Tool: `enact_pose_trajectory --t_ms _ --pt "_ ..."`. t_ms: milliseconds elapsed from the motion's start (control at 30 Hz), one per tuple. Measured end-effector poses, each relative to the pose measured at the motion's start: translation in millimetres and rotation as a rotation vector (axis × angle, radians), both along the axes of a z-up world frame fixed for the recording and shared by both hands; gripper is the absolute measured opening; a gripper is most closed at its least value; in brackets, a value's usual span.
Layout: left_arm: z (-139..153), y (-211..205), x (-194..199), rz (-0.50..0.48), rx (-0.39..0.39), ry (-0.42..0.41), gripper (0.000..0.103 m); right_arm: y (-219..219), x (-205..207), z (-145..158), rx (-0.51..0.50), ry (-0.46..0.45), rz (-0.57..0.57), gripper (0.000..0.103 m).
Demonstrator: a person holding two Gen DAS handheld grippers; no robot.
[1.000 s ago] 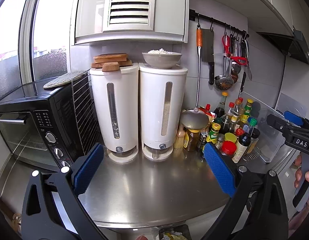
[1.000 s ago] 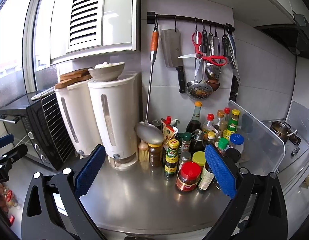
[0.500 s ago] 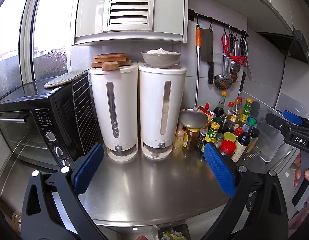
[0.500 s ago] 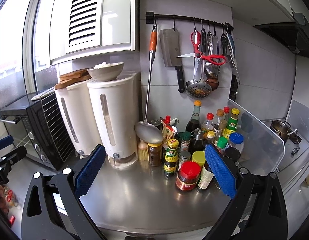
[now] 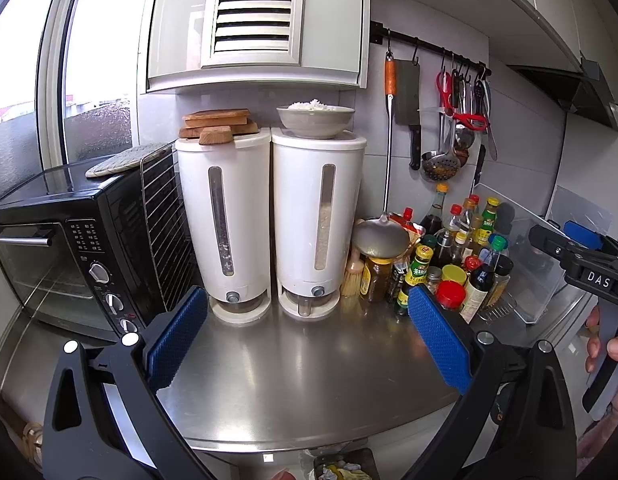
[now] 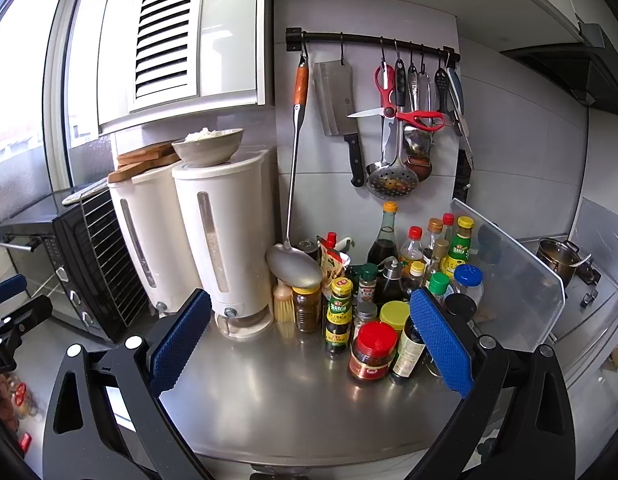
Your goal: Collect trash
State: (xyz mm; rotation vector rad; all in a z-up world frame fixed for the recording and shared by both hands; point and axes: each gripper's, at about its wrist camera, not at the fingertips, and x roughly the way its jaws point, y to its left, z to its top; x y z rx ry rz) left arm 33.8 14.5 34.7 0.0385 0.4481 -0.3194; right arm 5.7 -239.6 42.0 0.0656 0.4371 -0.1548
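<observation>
My left gripper (image 5: pixel 307 336) is open and empty, held over the front of the steel counter (image 5: pixel 301 380). My right gripper (image 6: pixel 309 338) is open and empty too, over the same counter (image 6: pixel 277 400), to the right. A dark bin with crumpled trash (image 5: pixel 343 470) shows below the counter's front edge in the left wrist view. I see no loose trash on the counter. The right gripper also shows at the right edge of the left wrist view (image 5: pixel 577 248), and the left gripper at the left edge of the right wrist view (image 6: pixel 9 304).
Two white rice dispensers (image 5: pixel 269 220) stand at the back, a bowl of rice (image 5: pixel 315 118) on one. A black toaster oven (image 5: pixel 69 248) is at left. Sauce bottles and jars (image 6: pixel 393 304) crowd the right, beside a clear splash guard (image 6: pixel 509 280). Utensils hang on a rail (image 6: pixel 389 120).
Both views have shifted very slightly; the grippers have stayed open and nearly still.
</observation>
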Motion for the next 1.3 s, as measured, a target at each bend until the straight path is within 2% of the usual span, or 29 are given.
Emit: enact_pose_trajectory --t_ms 1300 --pt "-0.8 2.5 1.3 0.000 0.004 0.002 0.095 1.2 0.0 1.8 0.014 -0.004 -0.010 0.100"
